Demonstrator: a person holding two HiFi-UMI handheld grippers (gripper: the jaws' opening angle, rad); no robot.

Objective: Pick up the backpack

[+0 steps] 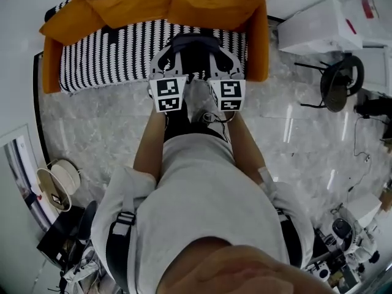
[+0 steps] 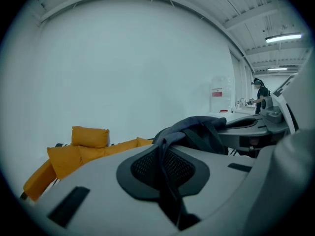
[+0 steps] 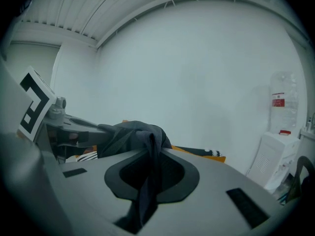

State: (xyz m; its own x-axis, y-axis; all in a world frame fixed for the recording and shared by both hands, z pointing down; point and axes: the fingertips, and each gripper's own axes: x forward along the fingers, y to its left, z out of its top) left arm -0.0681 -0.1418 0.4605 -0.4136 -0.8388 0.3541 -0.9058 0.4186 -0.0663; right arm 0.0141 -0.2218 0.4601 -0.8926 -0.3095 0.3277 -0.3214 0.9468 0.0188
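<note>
Left gripper view shows my left gripper (image 2: 165, 149) pinched nearly shut on a dark strap. My right gripper (image 3: 146, 173) is clamped the same way on a second strap, so I judge the weight is shared evenly. The backpack (image 1: 195, 52) hangs between them, by the front edge of the striped sofa (image 1: 110, 54) with its orange cushions (image 1: 141, 2).

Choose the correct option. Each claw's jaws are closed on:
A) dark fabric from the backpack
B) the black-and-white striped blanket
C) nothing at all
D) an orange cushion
A: each gripper view shows a strip of the dark grey fabric backpack pinched in the seam of the closed jaws, for the left claw and the right claw alike.
</note>
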